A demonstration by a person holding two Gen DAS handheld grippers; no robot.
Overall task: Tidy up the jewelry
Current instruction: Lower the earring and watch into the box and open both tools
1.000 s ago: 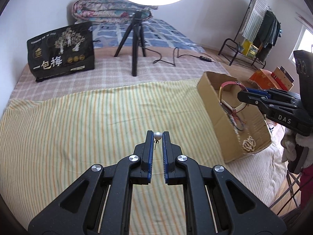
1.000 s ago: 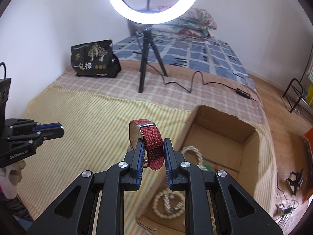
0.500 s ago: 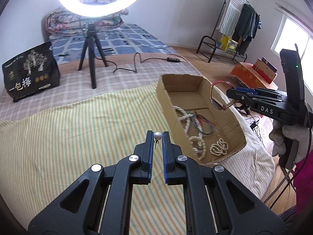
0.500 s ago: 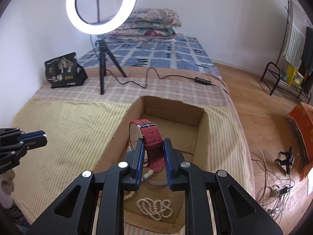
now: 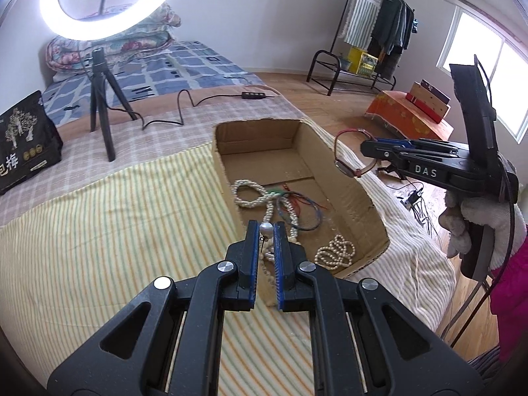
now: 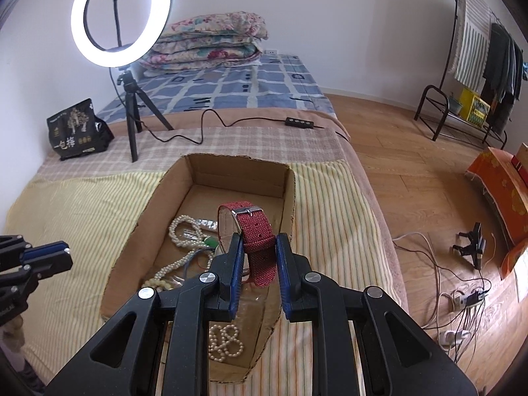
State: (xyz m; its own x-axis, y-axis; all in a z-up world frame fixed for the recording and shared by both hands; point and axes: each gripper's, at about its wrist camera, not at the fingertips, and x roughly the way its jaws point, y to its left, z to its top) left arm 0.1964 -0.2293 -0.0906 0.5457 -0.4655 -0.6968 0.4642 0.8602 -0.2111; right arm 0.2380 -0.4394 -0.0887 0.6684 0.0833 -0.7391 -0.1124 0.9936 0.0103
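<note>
My left gripper (image 5: 266, 228) is shut on a small pearl earring (image 5: 266, 228), held over the near left wall of the open cardboard box (image 5: 264, 138). My right gripper (image 6: 259, 242) is shut on a red fabric-strap watch (image 6: 254, 231) and hangs above the box (image 6: 237, 168). In the left wrist view that watch (image 5: 343, 165) shows at the right gripper (image 5: 364, 148), over the box's right wall. Pearl necklaces (image 5: 246, 193) and thin coloured cords (image 5: 297, 204) lie on the box floor; another pearl strand (image 6: 226, 343) lies near the front.
The box sits on a striped bedspread (image 5: 115, 217). Behind it stand a ring light on a tripod (image 6: 128, 112), its cable (image 6: 211, 125) and a black snack bag (image 6: 77, 130). Beyond the bed's right edge are wooden floor, cables (image 6: 462, 297) and a clothes rack (image 6: 475, 76).
Both grippers swung right with their items: the left with the earring from the bedspread to the box's left wall, the right with the watch over the box's inside.
</note>
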